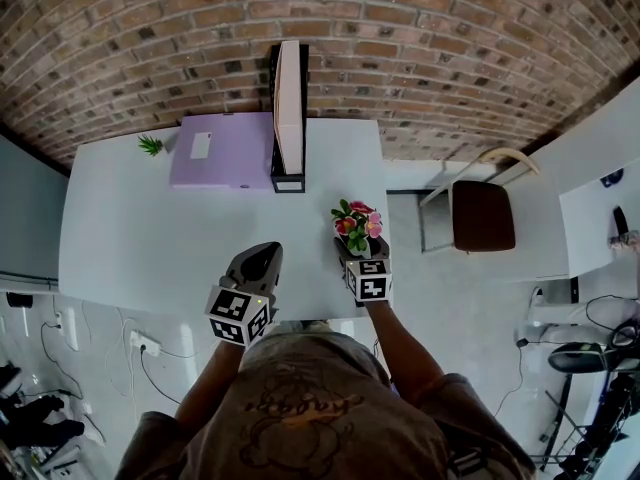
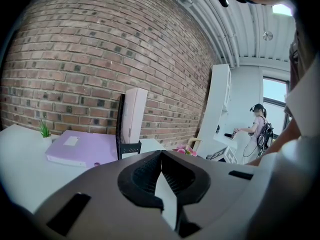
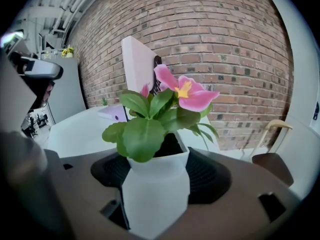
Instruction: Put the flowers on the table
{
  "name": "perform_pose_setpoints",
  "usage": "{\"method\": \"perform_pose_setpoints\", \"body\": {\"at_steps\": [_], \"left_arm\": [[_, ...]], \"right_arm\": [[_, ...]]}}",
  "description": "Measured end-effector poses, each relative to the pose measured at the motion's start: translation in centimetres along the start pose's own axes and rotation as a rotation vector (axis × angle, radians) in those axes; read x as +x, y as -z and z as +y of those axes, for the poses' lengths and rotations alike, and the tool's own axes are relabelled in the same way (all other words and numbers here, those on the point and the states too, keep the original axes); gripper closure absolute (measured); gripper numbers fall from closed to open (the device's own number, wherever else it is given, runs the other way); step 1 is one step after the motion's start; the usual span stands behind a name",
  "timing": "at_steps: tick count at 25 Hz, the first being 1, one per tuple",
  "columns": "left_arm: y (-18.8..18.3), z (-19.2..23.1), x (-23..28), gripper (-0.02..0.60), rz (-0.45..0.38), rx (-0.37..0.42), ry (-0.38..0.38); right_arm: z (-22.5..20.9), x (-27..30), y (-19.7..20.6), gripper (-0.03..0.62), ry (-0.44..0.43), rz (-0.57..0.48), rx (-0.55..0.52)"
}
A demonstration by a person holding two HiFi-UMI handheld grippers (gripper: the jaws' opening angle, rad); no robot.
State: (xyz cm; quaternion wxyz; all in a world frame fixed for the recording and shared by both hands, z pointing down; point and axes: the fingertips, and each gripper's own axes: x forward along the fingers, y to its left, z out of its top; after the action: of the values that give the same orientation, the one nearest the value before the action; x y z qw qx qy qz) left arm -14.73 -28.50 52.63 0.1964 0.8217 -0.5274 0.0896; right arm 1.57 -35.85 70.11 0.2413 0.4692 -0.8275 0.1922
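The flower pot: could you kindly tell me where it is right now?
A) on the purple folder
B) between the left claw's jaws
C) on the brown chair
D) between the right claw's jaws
D: the right gripper view shows the white flower pot clamped in the right claw, its jaws pressing on both sides, while the left claw is shut and empty.
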Motion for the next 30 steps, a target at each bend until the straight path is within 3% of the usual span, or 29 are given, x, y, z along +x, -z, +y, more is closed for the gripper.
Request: {"method": "perform_pose_setpoints", "body": {"at_steps": [23, 30], "left_arm": [[1.0, 1.1, -1.2, 0.560, 0.015, -0.037, -0.015], [1.5, 0.1, -0.7, 0.560, 0.022, -0.048, 0.028]], "right_arm": [[-0.1, 1.4, 1.1, 0.253, 0.010, 0.012, 0.047], [-0.4, 0.2, 0.4, 0.193, 0.000, -0.007, 0.066]]}}
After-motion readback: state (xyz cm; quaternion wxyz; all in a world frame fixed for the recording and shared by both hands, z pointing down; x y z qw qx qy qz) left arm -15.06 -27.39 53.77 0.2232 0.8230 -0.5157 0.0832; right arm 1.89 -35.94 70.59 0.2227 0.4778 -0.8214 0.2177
